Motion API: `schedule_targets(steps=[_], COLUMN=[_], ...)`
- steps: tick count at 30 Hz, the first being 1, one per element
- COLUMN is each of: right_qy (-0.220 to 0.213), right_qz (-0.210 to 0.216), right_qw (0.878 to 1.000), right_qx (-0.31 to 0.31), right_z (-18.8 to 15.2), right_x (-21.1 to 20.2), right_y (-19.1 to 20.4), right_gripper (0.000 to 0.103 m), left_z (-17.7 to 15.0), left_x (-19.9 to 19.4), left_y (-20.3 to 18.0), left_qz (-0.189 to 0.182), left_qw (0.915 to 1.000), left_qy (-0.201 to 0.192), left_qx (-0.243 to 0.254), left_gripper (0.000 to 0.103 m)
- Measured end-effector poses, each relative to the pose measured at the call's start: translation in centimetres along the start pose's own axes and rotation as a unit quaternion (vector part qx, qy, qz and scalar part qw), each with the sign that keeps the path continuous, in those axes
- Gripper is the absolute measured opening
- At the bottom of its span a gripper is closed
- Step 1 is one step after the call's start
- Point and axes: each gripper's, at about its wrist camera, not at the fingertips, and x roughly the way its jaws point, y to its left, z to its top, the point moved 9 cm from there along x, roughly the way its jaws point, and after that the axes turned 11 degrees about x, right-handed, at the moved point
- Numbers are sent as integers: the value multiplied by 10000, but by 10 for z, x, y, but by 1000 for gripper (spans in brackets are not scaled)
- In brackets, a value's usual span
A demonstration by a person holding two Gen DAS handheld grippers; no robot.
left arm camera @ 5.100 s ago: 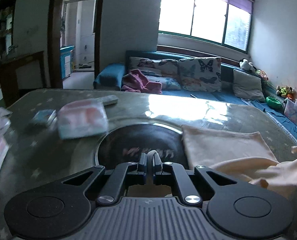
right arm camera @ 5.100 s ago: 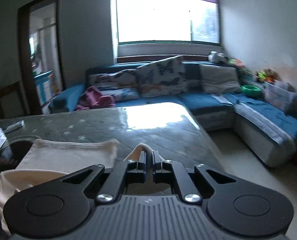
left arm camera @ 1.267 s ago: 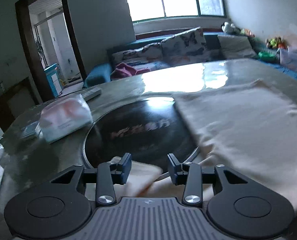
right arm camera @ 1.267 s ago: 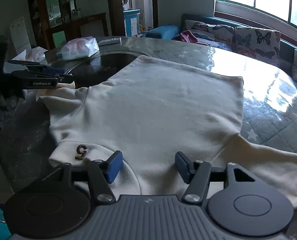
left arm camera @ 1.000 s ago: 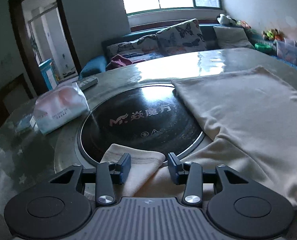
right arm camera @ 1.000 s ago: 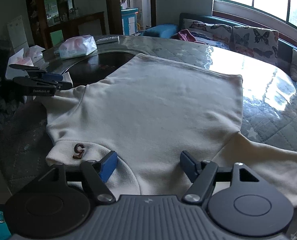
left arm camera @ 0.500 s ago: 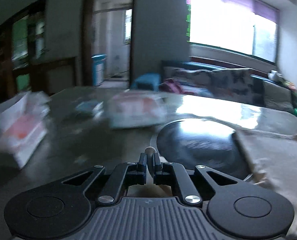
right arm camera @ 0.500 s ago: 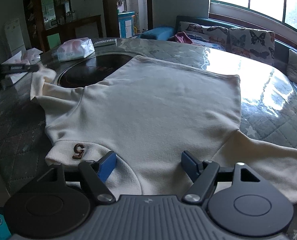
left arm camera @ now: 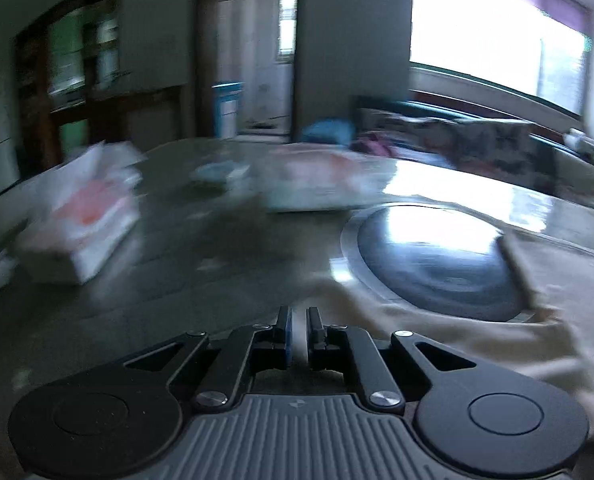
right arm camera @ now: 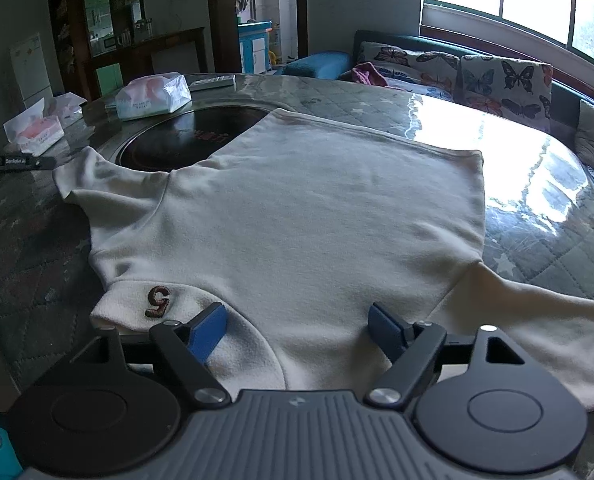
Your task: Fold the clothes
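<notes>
A cream sweatshirt [right arm camera: 297, 216] is spread flat on the bench [right arm camera: 557, 240], its far hem lapping a dark round hob [right arm camera: 185, 136], a brown "5" patch [right arm camera: 157, 301] near its collar. The right gripper [right arm camera: 297, 320] is held released, wide apart over the collar. The left gripper [left arm camera: 298, 330] is seen nearly clenched beside one sleeve [left arm camera: 437, 320]; through the blur, seemingly nothing is grasped. Tissue packs [right arm camera: 153, 96] lie beyond.

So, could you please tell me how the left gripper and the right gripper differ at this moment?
The left gripper has its jaws nearly closed, with only a narrow gap, while the right gripper is spread wide open. The left gripper sits by the cream sweatshirt's sleeve, out at the sleeve end; the right gripper hovers over its collar. The left view is motion-blurred; the right is sharp. Both have blue pads.
</notes>
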Motion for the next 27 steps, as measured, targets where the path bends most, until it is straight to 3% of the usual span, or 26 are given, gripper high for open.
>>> schedule_targets(steps=[4,10,15,21,27], right_qy=[2,-66,-387,-577,-533], right_qz=[1,31,-148,-361,-508], right_qw=[10000,10000,9988,9967,9951], right_qx=[-8,-8,263,451,663], right_z=[-1,6,23,42,41], right_x=[-1,-3,-2,14,36], right_y=[1,-2,-17,-32,-43], right_gripper=[81,84,89,98,103], left_z=[3,5,16,26,25], left_x=[16,40,33,15,-1], left_y=[-34,-31,-30,-78,-151], left_qz=[-447,-219,-192,-925,-1903], left_qw=[9980,9971,9976,9929,9758], left_qy=[106,271,170,0,-60], left_qx=[428,679,643,747,1079], left_gripper=[11,12,15,20,21])
